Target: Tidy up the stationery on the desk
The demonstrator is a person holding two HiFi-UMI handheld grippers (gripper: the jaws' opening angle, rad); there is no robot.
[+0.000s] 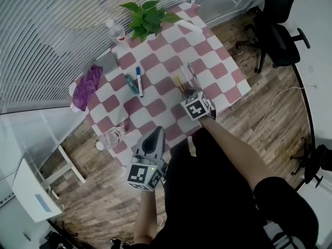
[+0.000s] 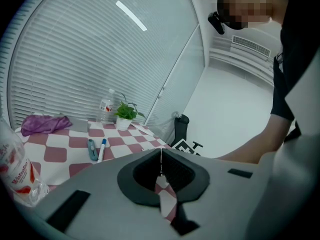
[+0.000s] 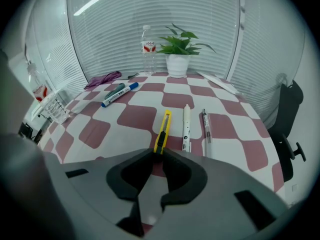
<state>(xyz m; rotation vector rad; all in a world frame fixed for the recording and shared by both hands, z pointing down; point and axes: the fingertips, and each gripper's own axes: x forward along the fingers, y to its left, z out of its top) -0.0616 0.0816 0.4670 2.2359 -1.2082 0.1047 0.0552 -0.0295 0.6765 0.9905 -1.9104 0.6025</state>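
Observation:
On the pink-and-white checked table [image 1: 155, 108] lie a yellow utility knife [image 3: 162, 131], a white pen [image 3: 186, 126] and a clear pen [image 3: 206, 126], side by side. Farther left are a blue-capped marker [image 3: 120, 95] and a teal marker [image 3: 114, 90]. My right gripper [image 3: 157, 153] points steeply down, its tips closed on the knife's near end; in the head view the right gripper [image 1: 188, 91] sits by the knife [image 1: 179, 83]. My left gripper [image 1: 154, 135] hovers shut and empty at the table's near-left edge; the left gripper [image 2: 161, 161] faces the markers [image 2: 97, 149].
A potted plant [image 3: 177, 51] and an upright water bottle [image 3: 146, 46] stand at the far edge. A purple cloth [image 1: 87, 87] lies at the left side, and a bottle [image 1: 110, 138] lies on its side near my left gripper. An office chair [image 1: 280, 30] stands to the right.

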